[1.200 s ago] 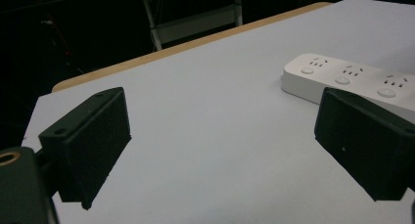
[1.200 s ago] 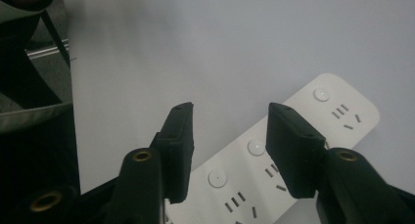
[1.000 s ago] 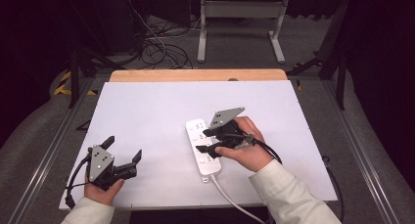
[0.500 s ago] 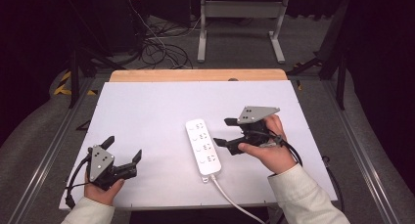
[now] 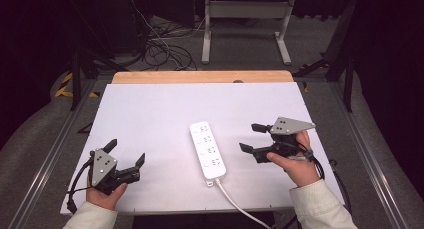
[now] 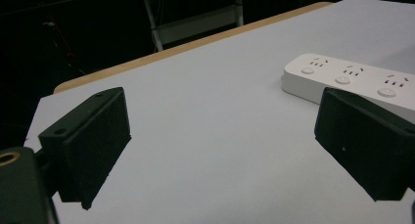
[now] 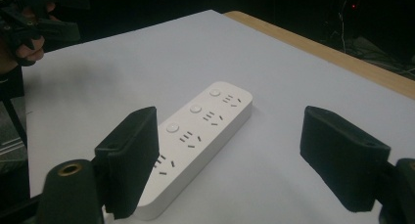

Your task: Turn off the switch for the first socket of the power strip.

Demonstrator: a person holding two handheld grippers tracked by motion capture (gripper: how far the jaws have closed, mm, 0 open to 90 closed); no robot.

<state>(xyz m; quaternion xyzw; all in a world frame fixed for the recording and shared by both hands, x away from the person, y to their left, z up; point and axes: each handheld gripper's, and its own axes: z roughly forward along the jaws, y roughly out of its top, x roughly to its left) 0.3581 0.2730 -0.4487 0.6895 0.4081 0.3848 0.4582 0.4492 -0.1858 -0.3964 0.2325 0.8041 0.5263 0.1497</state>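
The white power strip (image 5: 208, 149) is set flat mid-tabletop (image 5: 150, 114), released; the right tongs (image 5: 254, 137) have just been opening, nothing between them, the left tongs (image 5: 125, 151) wide and empty, so little seems left

A white power strip (image 5: 207, 149) is lying flat on the white table (image 5: 150, 119) — sockets and round buttons facing up. Its cord (image 5: 235, 204) is trailing off the near edge — nothing is touching it.

Bare table (image 5: 150, 114) around central power strip (image 5: 207, 149)
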